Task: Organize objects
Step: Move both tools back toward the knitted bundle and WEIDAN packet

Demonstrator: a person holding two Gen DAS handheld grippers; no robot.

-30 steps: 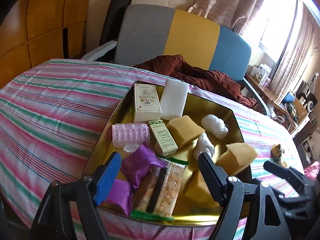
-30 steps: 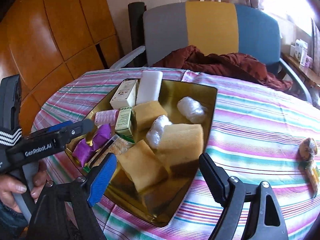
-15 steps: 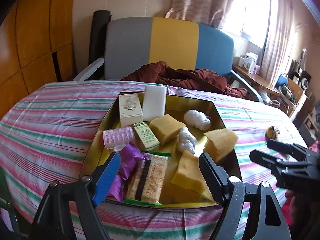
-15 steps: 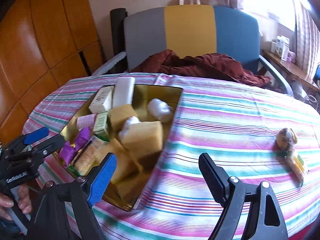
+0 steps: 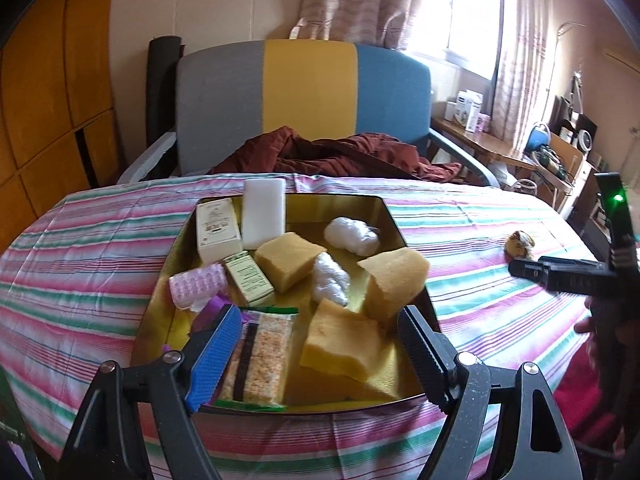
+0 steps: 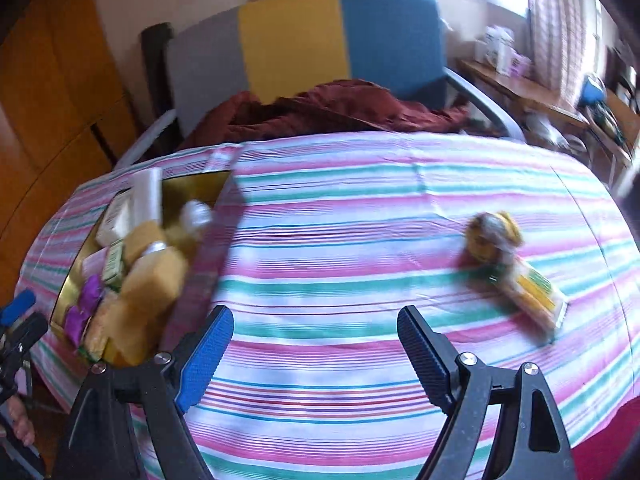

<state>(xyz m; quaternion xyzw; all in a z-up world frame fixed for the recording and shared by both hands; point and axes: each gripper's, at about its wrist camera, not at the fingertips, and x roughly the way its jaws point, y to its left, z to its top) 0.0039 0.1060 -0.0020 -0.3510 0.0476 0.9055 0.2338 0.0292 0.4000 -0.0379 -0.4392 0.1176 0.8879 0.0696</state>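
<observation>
Behind striped tablecloth, tricolour chair stands.

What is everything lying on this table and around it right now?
tray: 1, gold, on the tablecloth's left side
sponges: 3, yellow, in the tray
white block: 1, tray's far edge
boxes: 2, cream and green, in the tray
plastic wads: 2, white, in the tray
roller: 1, pink, tray's left side
purple wrappers: 2, tray's near left corner
snack bar: 1, clear wrapper, tray's near edge
yellow packets: 2, blurred, on the cloth right of the tray
tablecloth: 1, striped pink, green, white
chair: 1, grey, yellow, blue, behind the table
cloth: 1, maroon, on the chair
left hand-held gripper: open, over the tray's near edge
right hand-held gripper: open, over bare cloth
</observation>
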